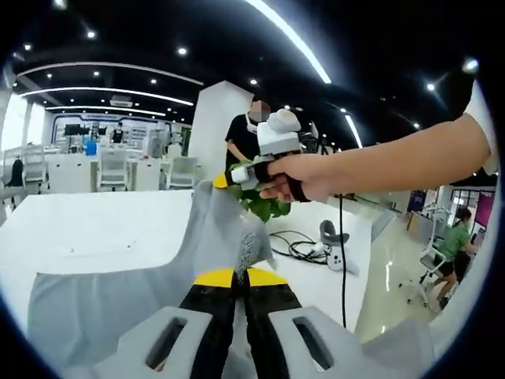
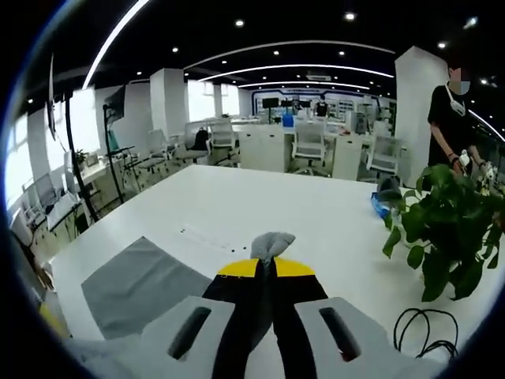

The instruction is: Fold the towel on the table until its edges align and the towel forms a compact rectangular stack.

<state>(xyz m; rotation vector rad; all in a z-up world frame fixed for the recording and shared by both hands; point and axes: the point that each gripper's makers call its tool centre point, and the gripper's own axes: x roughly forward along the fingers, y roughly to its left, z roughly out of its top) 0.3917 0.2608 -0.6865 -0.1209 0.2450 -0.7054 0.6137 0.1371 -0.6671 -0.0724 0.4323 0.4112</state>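
Lifting the grey towel [image 1: 118, 296] off the white table [image 1: 118, 221], we are pinching a corner in each closed claw, left gripper [image 1: 234, 278] and right gripper [image 2: 266, 268]; uneven pulling risks misaligning the edges.

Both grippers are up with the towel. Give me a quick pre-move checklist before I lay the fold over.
1. Left gripper shut on the grey towel: ok.
2. Right gripper shut on towel corner: ok.
3. Part of the towel rests on the white table: ok.
4. Landing area beyond the towel free of clutter: ok.
5. Potted plant and cables close to the working side: not ok, watch them.
6. Edges aligned: cannot tell.
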